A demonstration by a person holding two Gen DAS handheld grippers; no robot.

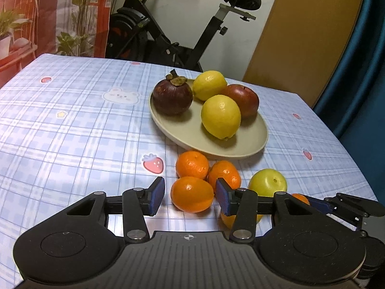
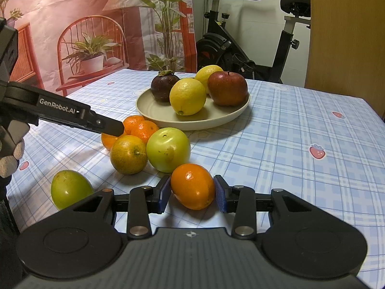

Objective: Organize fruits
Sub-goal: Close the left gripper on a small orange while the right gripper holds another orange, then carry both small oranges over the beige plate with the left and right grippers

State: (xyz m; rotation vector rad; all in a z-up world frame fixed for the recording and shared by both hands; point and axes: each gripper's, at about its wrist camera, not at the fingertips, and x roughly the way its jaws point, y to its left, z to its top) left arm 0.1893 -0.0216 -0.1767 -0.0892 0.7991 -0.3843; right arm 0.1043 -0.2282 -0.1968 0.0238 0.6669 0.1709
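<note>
1. Done: plate [image 2: 192,122], far on the surface [image 2: 300,132], holds mangosteen [image 2: 163,86], two lemons [image 2: 187,96] and apple [image 2: 227,88].
2. Left: oranges [image 2: 128,155] and green fruits [image 2: 168,149] lie near the plate.
3. Right hand-held gripper [image 2: 192,192] clasps one orange [image 2: 192,185]; left hand-held gripper [image 1: 190,196] spread wide around another [image 1: 192,193].

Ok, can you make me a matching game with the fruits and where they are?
Things:
1. apple
2. mangosteen
3. orange
4. green fruit

Places:
A. between the right gripper fingers
B. on the tablecloth, nearest the camera on the left in the right wrist view
C. on the plate, right side in that view
D. on the plate, left side

Pairs: 1-C, 2-D, 3-A, 4-B
</note>
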